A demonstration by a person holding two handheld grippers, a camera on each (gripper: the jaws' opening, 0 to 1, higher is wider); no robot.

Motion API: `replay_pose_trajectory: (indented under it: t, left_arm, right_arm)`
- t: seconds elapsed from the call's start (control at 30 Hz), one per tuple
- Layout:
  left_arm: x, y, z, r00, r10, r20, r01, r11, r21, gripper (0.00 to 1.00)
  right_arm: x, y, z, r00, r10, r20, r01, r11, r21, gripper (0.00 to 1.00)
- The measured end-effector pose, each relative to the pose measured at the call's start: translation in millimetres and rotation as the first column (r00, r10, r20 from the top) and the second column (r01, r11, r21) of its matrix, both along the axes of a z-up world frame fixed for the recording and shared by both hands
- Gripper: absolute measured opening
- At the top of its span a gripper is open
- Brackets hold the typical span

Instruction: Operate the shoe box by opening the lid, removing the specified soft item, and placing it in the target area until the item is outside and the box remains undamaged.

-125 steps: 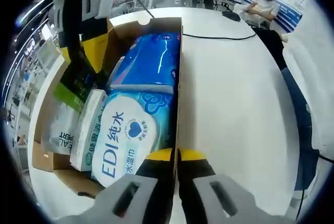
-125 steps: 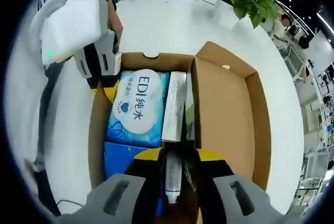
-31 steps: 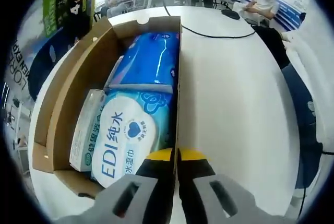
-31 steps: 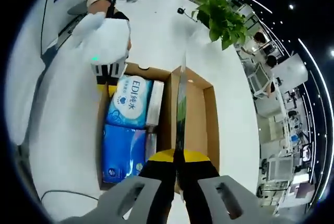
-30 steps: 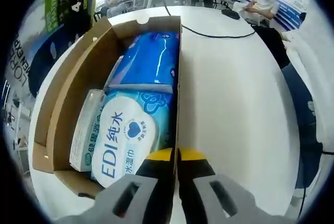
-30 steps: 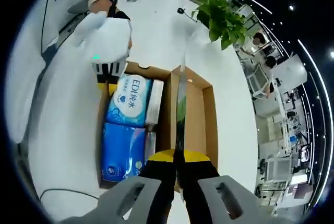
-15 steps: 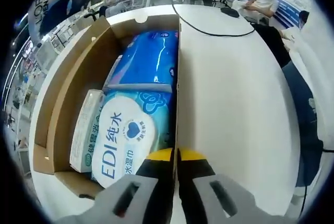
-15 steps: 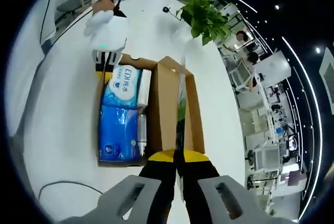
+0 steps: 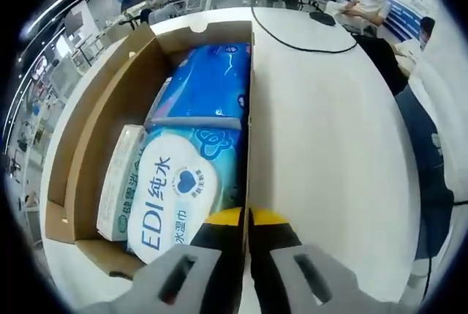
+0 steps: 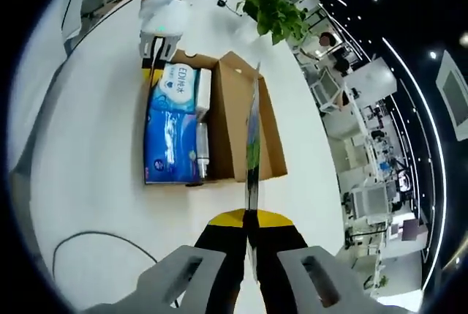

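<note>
Inside shoe box (image 9: 88,146): wet wipes (image 9: 179,189) (blue pack (image 9: 208,83) behind).

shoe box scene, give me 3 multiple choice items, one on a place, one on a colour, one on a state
1. Where does the white EDI wipes pack lie?
A. in the shoe box
B. on the table outside it
C. under the plant

2. What colour is the pack next to it, farther from the left gripper?
A. red
B. blue
C. black

3. What is the right gripper doing?
A. gaping open
B. shut on a thin flat packet
C. shut on a cable

Key: 1 A, cardboard walls surround it; 2 B, its wrapper is bright blue; 3 B, the packet stands edge-on from the closed jaws.
</note>
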State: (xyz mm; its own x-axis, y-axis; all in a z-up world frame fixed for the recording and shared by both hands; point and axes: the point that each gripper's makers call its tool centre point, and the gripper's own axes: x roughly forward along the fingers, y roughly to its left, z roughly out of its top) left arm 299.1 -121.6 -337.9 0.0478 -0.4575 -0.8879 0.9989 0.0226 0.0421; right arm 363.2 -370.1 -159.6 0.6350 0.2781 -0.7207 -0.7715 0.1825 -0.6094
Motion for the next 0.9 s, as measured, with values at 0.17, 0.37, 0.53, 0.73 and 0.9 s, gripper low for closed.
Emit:
replay_pose_trajectory:
  t: [0.17,0.37,0.53,0.73,0.9]
  left_arm:
    - [0.0,0,-0.8,1.0,0.0,-0.002,0.0,1.0,-0.002,0.01]
    - [0.2,-1,-3.5,1.0,0.004,-0.003,-0.004,1.0,0.003,0.01]
    - [0.6,-1,-4.0,1.0,-0.004,-0.007,0.004,1.0,0.002,0.01]
    - [0.0,-1,-5.0,1.0,-0.008,-0.004,0.008,1.0,0.007,0.01]
    - [0.5,-1,-5.5,1.0,0.004,-0.015,-0.004,1.0,0.013,0.01]
  right_arm:
    - [-1,-17,-7.1,1.0,-0.017,0.001,0.017,1.0,0.0,0.0]
    - [2,-40,-28.0,0.999,-0.035,-0.02,0.035,0.999,-0.003,0.0]
    - [5,-54,-42.1,0.999,-0.037,-0.023,0.037,0.999,-0.013,0.0]
    - [10,-71,-66.3,0.998,-0.03,-0.048,0.028,0.999,-0.039,0.0]
    - [14,-77,-84.5,0.997,-0.015,-0.07,0.012,0.999,-0.042,0.0]
